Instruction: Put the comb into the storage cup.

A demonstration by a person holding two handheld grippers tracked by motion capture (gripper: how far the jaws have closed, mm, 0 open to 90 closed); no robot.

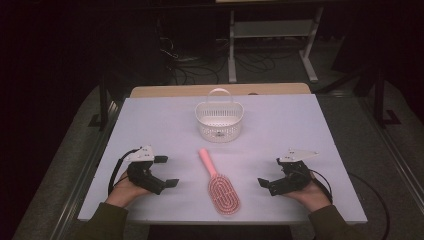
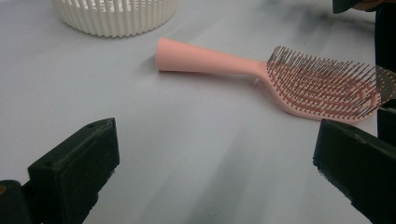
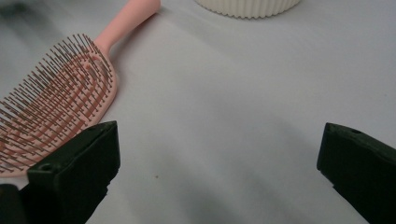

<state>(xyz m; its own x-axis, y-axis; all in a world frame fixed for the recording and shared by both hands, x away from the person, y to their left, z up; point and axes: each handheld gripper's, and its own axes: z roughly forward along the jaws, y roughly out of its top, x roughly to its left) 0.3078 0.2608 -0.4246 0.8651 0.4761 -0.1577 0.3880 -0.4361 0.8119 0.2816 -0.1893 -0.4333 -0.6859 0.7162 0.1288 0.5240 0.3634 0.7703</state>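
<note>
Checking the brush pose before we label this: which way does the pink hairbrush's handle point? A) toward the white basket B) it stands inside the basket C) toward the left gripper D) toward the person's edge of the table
A. In the high view the pink hairbrush lies flat on the table, bristles up, its handle end toward the white basket and its head toward the person's edge.

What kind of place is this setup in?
Probably a lab or workshop: a white tabletop with hand-held grippers, loose cables on the floor behind it, and a grey metal frame stand in a dark room.
</note>
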